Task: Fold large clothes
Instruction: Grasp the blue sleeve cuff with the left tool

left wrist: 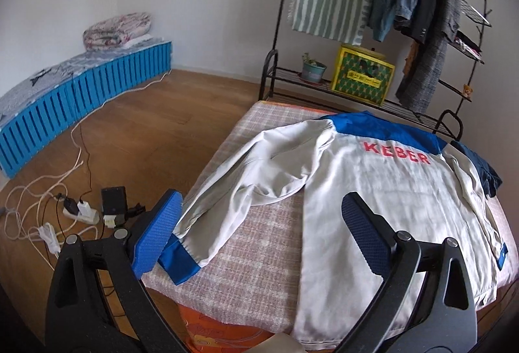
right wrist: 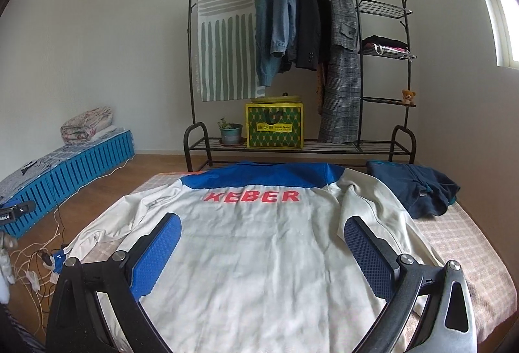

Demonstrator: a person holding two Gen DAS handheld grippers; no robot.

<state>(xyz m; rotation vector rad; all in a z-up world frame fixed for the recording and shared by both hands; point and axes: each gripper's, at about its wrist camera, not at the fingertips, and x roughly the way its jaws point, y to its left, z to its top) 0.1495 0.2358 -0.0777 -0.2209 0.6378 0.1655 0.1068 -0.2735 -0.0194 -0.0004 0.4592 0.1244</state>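
Jacket: flat, back up, unfolded on bed.
Left hand-held gripper: spread, empty.
Right hand-held gripper: spread, empty.
Left to do: every fold, it seems.

"KEBER" stands in red capitals across the back of the white and blue jacket, just below its blue yoke. The yellow box on the rack carries a printed label too small to read.

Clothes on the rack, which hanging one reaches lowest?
The grey plaid coat, rightmost of the hanging garments: its hem nearly reaches the rack's bottom shelf, while the others end far higher.
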